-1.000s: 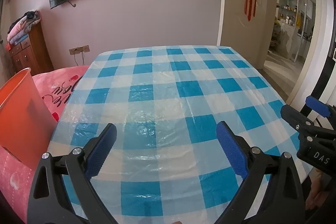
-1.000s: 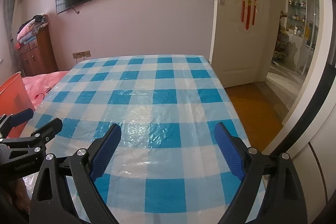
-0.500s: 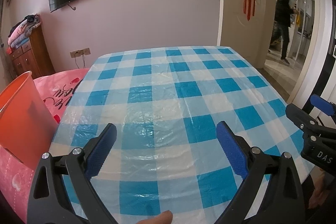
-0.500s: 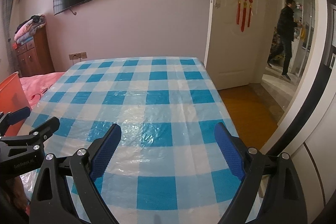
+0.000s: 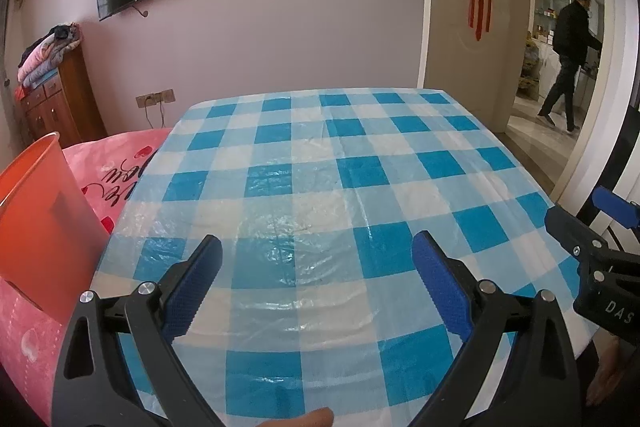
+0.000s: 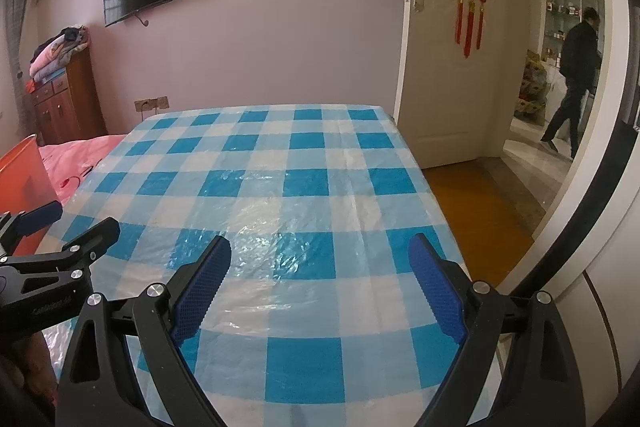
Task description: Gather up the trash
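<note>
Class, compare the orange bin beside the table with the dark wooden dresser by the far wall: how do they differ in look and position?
The orange bin is plain plastic with an open top; the wooden dresser is dark brown with drawers. The bin stands close by, at the table's near left on the pink bedding; the dresser stands far back against the wall. The dresser carries folded blankets; the bin's inside is not visible. Both stand upright.

A person [image 5: 570, 55] in dark clothes, absent from the doorway [image 5: 560, 27] a second ago, has walked in at 2 o'clock and stepped farther into the back room, while a fingertip [image 5: 308, 418] has appeared at 6 o'clock.
</note>
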`<state>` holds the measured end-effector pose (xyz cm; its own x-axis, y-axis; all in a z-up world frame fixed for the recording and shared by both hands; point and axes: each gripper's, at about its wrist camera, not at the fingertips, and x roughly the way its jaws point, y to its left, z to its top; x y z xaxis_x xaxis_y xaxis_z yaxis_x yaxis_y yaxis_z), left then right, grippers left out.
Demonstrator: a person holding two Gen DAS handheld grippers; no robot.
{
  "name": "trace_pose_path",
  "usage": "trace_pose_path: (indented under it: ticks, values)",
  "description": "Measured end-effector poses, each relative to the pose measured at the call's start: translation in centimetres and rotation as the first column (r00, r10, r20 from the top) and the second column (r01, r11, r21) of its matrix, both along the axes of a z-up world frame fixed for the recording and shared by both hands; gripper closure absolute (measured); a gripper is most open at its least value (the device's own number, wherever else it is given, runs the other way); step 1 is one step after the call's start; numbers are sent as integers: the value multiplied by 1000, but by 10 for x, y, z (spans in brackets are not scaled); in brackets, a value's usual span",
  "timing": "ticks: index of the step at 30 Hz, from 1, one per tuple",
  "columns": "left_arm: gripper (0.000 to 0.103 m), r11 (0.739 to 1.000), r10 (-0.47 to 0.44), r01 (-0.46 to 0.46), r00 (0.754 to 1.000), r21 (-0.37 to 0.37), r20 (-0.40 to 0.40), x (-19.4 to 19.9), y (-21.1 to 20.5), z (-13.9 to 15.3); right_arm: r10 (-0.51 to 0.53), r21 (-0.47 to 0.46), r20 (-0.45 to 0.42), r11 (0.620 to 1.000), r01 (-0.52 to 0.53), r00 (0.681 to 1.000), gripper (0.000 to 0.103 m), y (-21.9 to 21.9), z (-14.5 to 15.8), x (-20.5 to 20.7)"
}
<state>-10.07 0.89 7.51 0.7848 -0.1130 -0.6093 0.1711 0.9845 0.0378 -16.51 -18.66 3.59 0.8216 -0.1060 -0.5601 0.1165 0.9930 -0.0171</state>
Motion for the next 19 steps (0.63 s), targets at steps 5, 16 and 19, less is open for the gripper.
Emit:
trace_pose_path:
  ticks: [5, 16, 19]
  values:
    - [7, 1000, -2, 1, 1000, -20, -13, 8, 1, -5, 7, 13, -26, 1000, -6, 1000, 14, 0, -9, 10]
    - [7, 997, 63, -67, 987, -25, -147, 58, -4, -38, 16, 40, -118, 999, -11, 993, 14, -10, -36, 64]
    - [7, 995, 92, -98, 979, -25, -181, 76, -8, -47, 8, 65, -161, 998, 2, 987, 14, -18, -44, 90]
